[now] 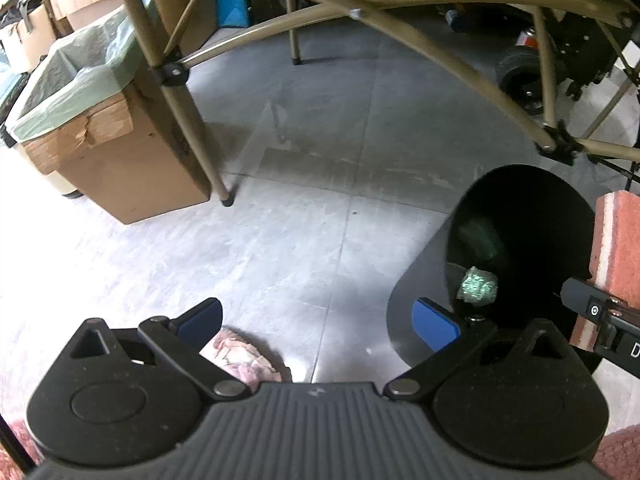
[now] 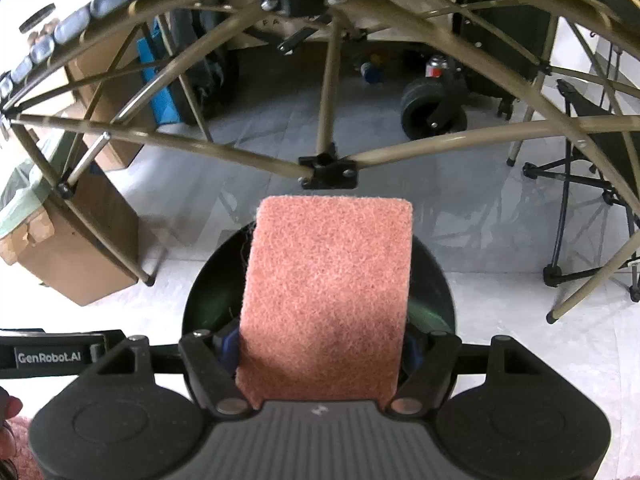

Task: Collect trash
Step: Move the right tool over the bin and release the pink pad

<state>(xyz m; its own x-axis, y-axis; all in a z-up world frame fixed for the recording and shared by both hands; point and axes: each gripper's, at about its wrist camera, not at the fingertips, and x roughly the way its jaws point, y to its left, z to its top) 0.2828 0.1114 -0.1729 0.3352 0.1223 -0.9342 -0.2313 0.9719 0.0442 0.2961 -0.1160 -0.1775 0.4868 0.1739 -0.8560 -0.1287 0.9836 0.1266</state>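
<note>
Above the black bin [image 2: 432, 280] your right hand-held gripper [image 2: 320, 354] pinches a pink scouring sponge [image 2: 326, 296]. Your left hand-held gripper [image 1: 318, 318] is spread wide and holds nothing. Green crumpled trash [image 1: 478, 290] lies inside the bin.

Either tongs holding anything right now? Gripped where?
Right tongs clamp the pink rectangular scouring sponge by its near end, the rest jutting forward over the round black bin. Left tongs are open, holding nothing.

My two wrist cameras look steeply down past my fingers. Both views share the black bin [image 1: 520, 240] [image 2: 208, 292], close below, and the cardboard box [image 1: 132, 168] [image 2: 80, 248] left of it.
</note>
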